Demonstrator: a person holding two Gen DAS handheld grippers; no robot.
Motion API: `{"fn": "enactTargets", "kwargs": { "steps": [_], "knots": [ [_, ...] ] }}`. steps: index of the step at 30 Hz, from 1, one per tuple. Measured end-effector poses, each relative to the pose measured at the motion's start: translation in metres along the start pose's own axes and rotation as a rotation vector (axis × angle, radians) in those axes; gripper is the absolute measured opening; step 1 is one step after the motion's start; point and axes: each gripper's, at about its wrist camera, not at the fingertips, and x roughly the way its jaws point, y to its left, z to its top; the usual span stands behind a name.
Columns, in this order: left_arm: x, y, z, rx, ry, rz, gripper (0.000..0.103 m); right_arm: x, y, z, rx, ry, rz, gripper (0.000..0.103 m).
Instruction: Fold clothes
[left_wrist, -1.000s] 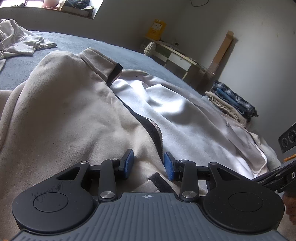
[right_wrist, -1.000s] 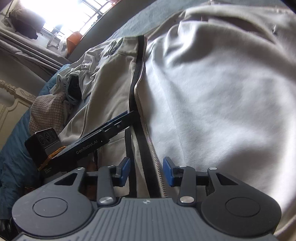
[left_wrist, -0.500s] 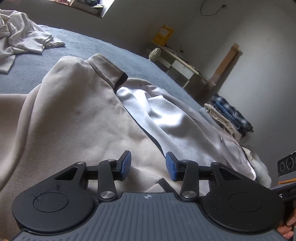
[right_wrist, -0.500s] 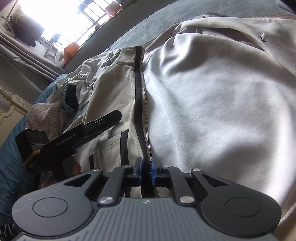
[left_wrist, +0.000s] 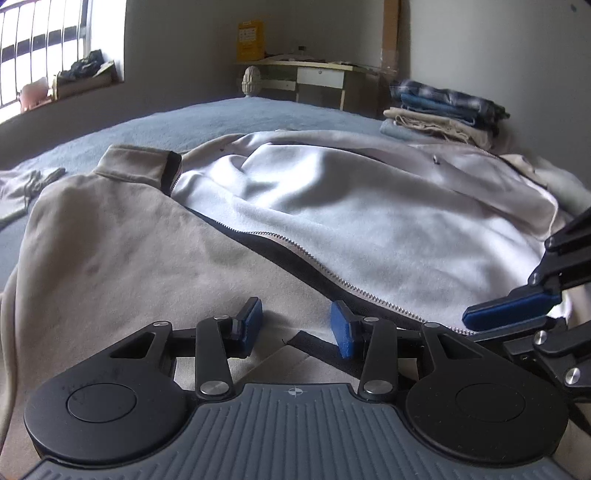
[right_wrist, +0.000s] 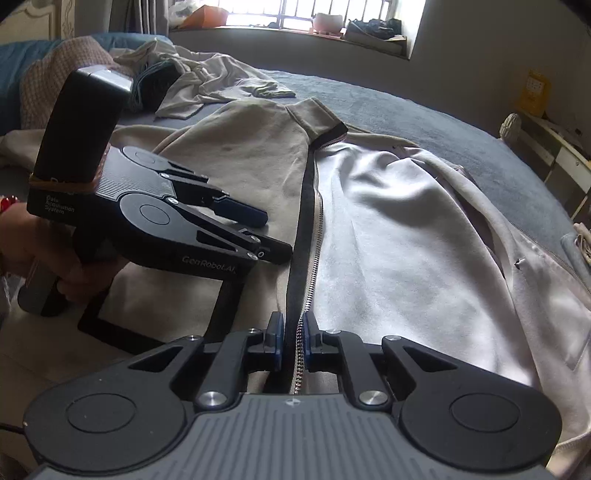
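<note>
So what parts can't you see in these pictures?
- Jacket bottom hem: right wrist view, hidden behind the right gripper.
- Its far sleeve: left wrist view, cut off by the right edge.
- Folded pile: left wrist view, too blurred to count.
- Yellow box label: too small.

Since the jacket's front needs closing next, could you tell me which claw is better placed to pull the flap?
Right. The right claw is already shut on the black zipper edge of the beige zip-up fleece jacket; the left claw is open, gripping nothing.
</note>
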Motion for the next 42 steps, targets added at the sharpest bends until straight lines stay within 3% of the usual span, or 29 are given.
{"fn": "enactTargets", "kwargs": {
  "steps": [6,10,13,16,20,23,25,26,31,34,38,42],
  "knots": [
    [0.000,0.002,-0.002,-0.013,-0.005,-0.001,0.042,-0.015,-0.029,0.006,0.148,-0.069,0.085,0.015],
    [0.001,-0.001,-0.001,0.000,0.000,0.010,0.042,0.010,-0.032,0.001,0.177,0.030,0.102,0.014],
    [0.001,-0.003,-0.001,0.015,0.004,0.019,0.042,0.023,-0.048,-0.007,0.290,0.089,0.104,0.012],
    [0.001,-0.004,0.000,0.023,0.008,0.026,0.042,0.005,-0.070,-0.008,0.426,0.077,0.169,0.013],
    [0.002,-0.009,0.001,0.049,0.017,0.046,0.042,-0.013,-0.087,-0.024,0.572,0.126,0.298,0.013],
    [0.003,-0.013,0.002,0.071,0.028,0.064,0.043,-0.019,-0.076,-0.035,0.522,0.197,0.355,0.014],
    [0.004,-0.016,0.003,0.087,0.035,0.076,0.043,-0.012,-0.060,-0.042,0.432,0.308,0.341,0.015],
    [0.004,-0.017,0.004,0.096,0.038,0.083,0.044,-0.012,-0.055,-0.044,0.399,0.323,0.317,0.015],
    [0.003,-0.019,0.010,0.099,0.064,0.108,0.047,-0.031,-0.058,-0.041,0.403,0.335,0.239,0.017],
    [-0.003,-0.017,0.017,0.074,0.084,0.132,0.049,-0.047,-0.063,-0.047,0.426,0.334,0.270,0.018],
    [-0.042,-0.009,0.024,0.014,0.061,0.186,0.049,-0.056,-0.071,-0.054,0.476,0.313,0.276,0.026],
    [-0.111,0.007,0.010,-0.127,0.046,0.219,0.053,-0.048,-0.078,-0.065,0.568,0.318,0.336,0.030]
  ]
}}
